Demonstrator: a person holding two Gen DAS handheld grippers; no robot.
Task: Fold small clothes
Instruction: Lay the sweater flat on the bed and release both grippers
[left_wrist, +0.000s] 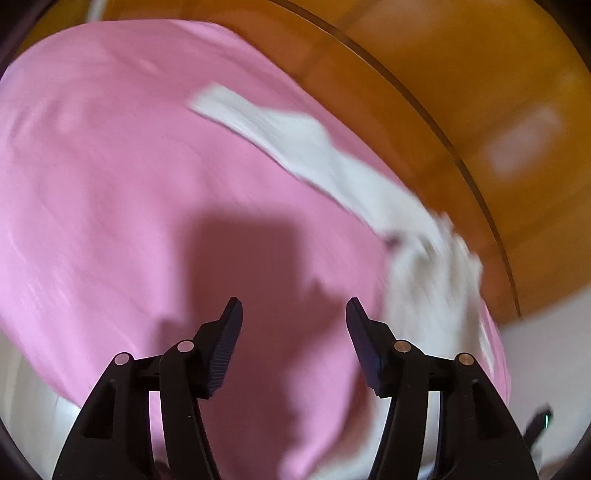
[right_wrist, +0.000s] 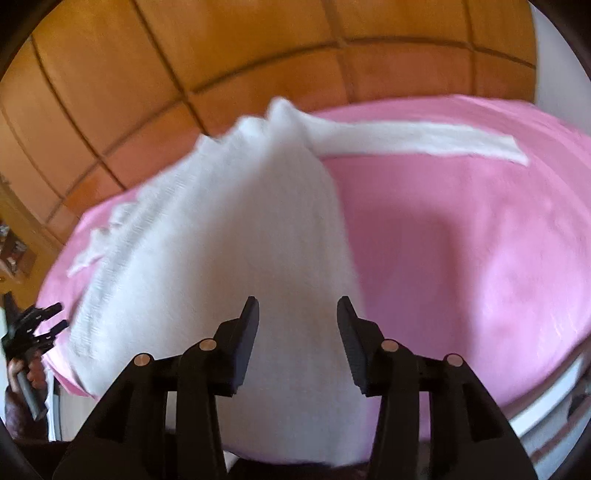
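A white knit garment (right_wrist: 229, 236) lies on a pink sheet (right_wrist: 461, 258), its body near me and one long sleeve (right_wrist: 424, 144) stretched out to the right. My right gripper (right_wrist: 297, 314) is open and empty just above the garment's near part. In the left wrist view the same garment (left_wrist: 332, 162) runs along the sheet's right edge, blurred by motion. My left gripper (left_wrist: 294, 314) is open and empty over bare pink sheet (left_wrist: 129, 184), left of the garment. The left gripper also shows at the far left of the right wrist view (right_wrist: 35, 325).
Wooden panelling (right_wrist: 184, 66) stands behind the pink surface and also shows in the left wrist view (left_wrist: 480, 92). A white edge (right_wrist: 546, 410) runs under the sheet at the lower right. Cluttered shelves (right_wrist: 11, 251) sit at the far left.
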